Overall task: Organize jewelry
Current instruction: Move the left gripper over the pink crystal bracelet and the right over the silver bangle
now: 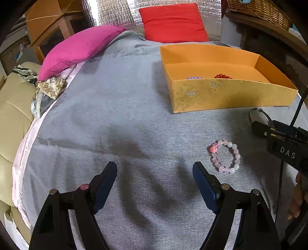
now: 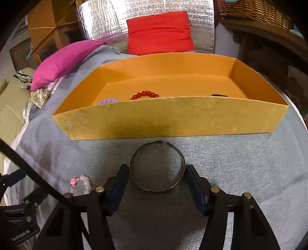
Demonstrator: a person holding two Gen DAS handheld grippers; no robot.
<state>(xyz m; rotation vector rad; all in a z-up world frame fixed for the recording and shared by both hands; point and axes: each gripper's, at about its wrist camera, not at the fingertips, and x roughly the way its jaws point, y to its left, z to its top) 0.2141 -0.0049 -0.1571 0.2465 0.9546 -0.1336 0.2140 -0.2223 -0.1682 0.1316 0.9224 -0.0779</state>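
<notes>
A thin metal bangle [image 2: 146, 189] lies flat on the grey cloth just in front of the orange box [image 2: 154, 119]. My right gripper [image 2: 156, 168] straddles it, with a blue pad against each side of the ring. A pink and white bead bracelet [image 1: 226, 156] lies on the cloth to the right of my left gripper [image 1: 155, 169], which hangs open over bare cloth with nothing between its fingers. Inside the box lie a red bead bracelet [image 2: 145, 94], a purple bead bracelet [image 2: 107, 101] and a dark item [image 2: 219, 95] that the front wall mostly hides.
A magenta cushion [image 1: 77, 48] and a red cushion [image 1: 173, 23] lie at the back of the cloth. Beige upholstery [image 1: 13, 107] and patterned fabric [image 1: 52, 86] border the left edge. A wicker basket [image 2: 254, 9] stands on dark furniture at the right. A person's hand [image 1: 296, 202] shows at the right edge.
</notes>
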